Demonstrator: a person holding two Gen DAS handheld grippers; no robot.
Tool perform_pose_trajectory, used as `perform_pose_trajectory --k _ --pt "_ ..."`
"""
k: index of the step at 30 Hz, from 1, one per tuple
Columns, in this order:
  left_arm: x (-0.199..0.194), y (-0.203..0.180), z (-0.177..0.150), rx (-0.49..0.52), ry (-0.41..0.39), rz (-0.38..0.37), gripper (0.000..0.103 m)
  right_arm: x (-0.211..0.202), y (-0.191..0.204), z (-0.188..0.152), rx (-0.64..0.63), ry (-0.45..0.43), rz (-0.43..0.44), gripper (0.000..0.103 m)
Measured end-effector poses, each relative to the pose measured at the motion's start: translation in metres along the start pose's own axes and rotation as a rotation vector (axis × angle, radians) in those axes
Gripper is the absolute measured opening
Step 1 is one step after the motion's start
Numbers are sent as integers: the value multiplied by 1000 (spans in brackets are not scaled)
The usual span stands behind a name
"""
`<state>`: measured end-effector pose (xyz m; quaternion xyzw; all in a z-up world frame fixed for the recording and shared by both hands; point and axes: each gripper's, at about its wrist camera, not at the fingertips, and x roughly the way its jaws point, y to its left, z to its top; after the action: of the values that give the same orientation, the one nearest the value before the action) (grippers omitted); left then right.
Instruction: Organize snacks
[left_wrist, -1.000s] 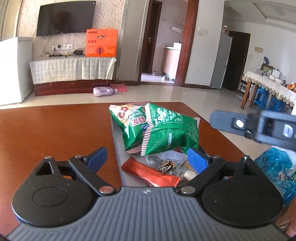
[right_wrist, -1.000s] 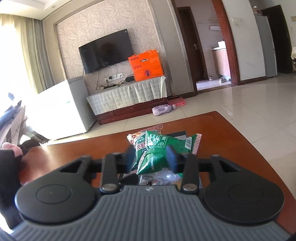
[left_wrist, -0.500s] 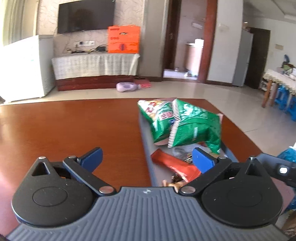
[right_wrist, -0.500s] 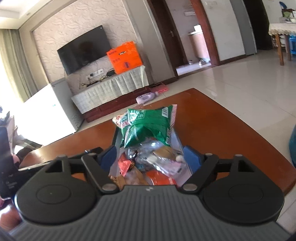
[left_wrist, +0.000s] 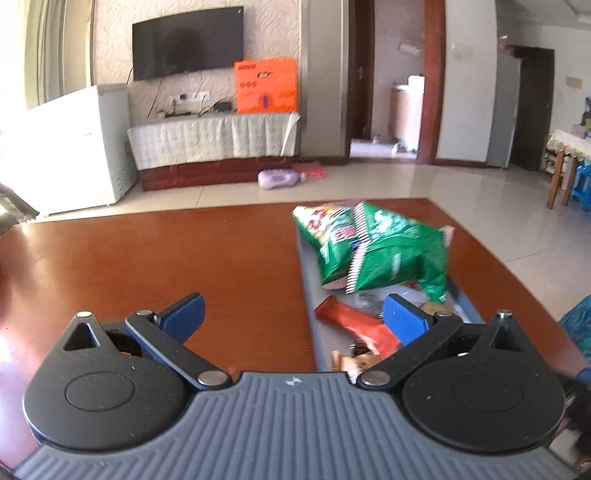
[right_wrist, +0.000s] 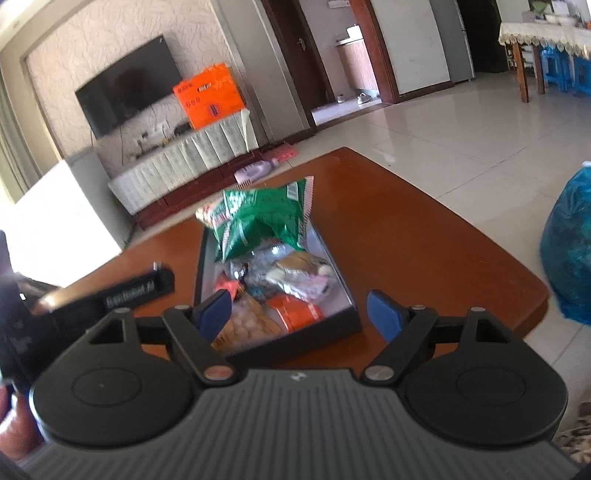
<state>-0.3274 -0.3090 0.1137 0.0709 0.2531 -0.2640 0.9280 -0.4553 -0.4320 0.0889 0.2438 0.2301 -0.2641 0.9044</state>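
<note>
Green snack bags (right_wrist: 264, 216) lay heaped at the far end of the grey tray (right_wrist: 340, 275) on the desk (left_wrist: 155, 258), smaller packets nearer. Both claws, left (left_wrist: 293, 312) and right (right_wrist: 299, 308), hung spread and empty; best to settle any stray packet low inside. A second before, the right claw's jaws stood much narrower around the bag

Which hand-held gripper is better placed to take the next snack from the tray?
Probably the right hand-held gripper: open, it faces the tray. The left hand-held gripper is offset over bare table.
</note>
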Motion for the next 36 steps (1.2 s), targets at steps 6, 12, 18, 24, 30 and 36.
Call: perform_pose_trajectory --k 6,12,18,24,30,36 --pt "-28 1 -4 -52 -23 -32 103 -19 5 -18 -94 45 -84 87" --pt "-59 2 -10 -55 -48 -68 103 -36 10 -39 -201 51 -113 88" --pt "-77 0 -14 -28 -45 -101 103 -42 12 -53 -247 24 -118 88" --pt "-95 -3 -20 2 -68 -94 103 -41 12 -56 -242 37 -111 88" --pt "-100 -4 -22 -3 -67 -75 103 -41 11 -56 -236 51 -101 88" --pt "-101 -3 -22 -13 -59 -90 103 -39 9 -56 -232 60 -95 88"
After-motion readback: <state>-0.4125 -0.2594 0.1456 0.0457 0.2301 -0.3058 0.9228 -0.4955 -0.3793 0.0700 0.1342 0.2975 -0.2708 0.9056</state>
